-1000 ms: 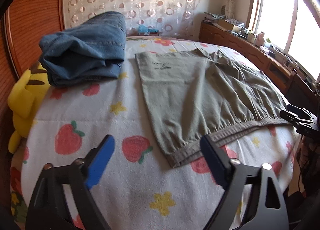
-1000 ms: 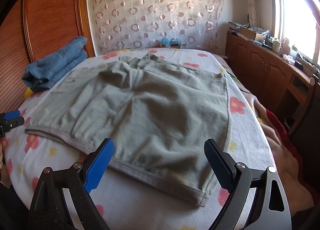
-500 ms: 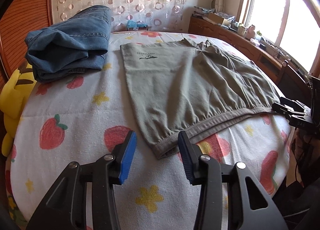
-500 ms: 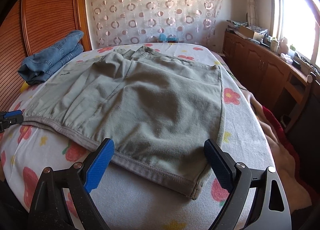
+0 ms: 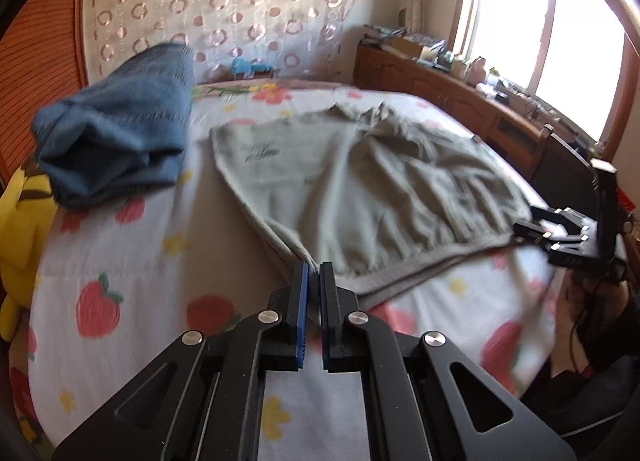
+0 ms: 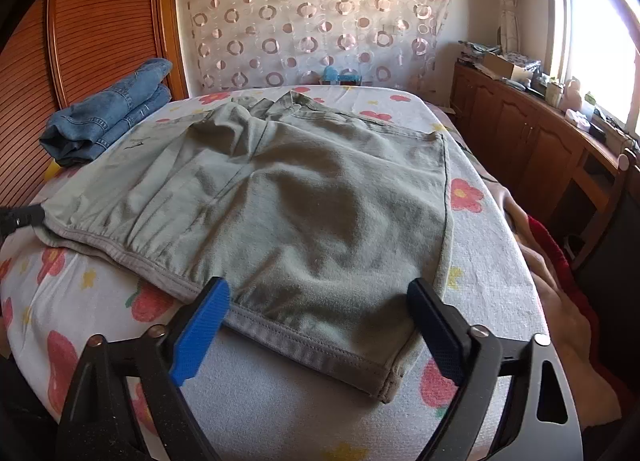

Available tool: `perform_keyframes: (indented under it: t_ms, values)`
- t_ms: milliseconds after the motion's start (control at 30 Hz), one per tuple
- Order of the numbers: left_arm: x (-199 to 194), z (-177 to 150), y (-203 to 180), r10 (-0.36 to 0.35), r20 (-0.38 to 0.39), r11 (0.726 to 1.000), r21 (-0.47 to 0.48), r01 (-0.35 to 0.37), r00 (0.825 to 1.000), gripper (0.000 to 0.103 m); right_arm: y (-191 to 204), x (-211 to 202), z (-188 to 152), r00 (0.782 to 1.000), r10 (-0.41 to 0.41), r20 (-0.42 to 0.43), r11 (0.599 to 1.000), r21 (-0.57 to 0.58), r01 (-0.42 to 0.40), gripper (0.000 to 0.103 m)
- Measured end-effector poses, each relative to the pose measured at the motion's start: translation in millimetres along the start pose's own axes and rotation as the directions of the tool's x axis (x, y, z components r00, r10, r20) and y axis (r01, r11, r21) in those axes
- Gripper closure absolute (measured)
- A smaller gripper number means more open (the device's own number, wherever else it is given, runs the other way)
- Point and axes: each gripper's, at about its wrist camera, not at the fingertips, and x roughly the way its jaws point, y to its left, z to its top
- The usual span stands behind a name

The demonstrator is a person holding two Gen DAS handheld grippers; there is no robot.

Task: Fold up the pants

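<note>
Olive-green pants (image 5: 380,189) lie spread flat on the bed, also seen in the right wrist view (image 6: 320,201). My left gripper (image 5: 314,267) is shut on the near left corner of their waistband, and the cloth rises in a small peak to its blue pads. It shows at the left edge of the right wrist view (image 6: 20,217). My right gripper (image 6: 318,289) hangs over the near right waistband corner with its jaws wide and closing. The cloth lies between them and the pads do not touch it. This gripper appears at the right in the left wrist view (image 5: 560,237).
Folded blue jeans (image 5: 116,141) (image 6: 108,121) sit at the far left of the flower-print bed (image 5: 120,261). A yellow plush toy (image 5: 20,229) leans at the left edge. A wooden cabinet (image 6: 540,149) runs under the window, and a red blanket (image 6: 548,245) hangs off the right side.
My left gripper's jaws closed on the waistband corner and lifted it a little. My right gripper came closer over the other corner and its jaws narrowed slightly.
</note>
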Motion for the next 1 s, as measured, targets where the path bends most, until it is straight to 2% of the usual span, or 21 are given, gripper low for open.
perform_keyframes:
  t_ms: [133, 433, 700, 1000]
  values:
    - [-3.9, 22.4, -13.8, -0.037, 0.034, 0.999, 0.031, 0.036, 0.999, 0.097, -1.7, -0.8, 9.4, 1.000, 0.012, 0.009, 1.000, 0.006, -0.012, 0.024]
    - [7.7, 67.3, -53.7, -0.122, 0.064, 0.987, 0.113, 0.114, 0.990, 0.097, -4.6, -9.4, 16.0, 0.999, 0.023, 0.032, 1.000, 0.017, -0.023, 0.031]
    - [23.9, 96.7, -91.0, -0.191, 0.059, 0.970, 0.166, 0.179, 0.980, 0.097, -3.9, -7.5, 23.8, 0.999, 0.020, 0.045, 0.999, 0.025, -0.022, 0.031]
    - [36.4, 112.6, -134.4, -0.254, 0.032, 0.944, 0.225, 0.240, 0.967, 0.097, -8.7, -8.6, 21.8, 0.998, 0.021, 0.061, 0.999, 0.046, -0.023, 0.031]
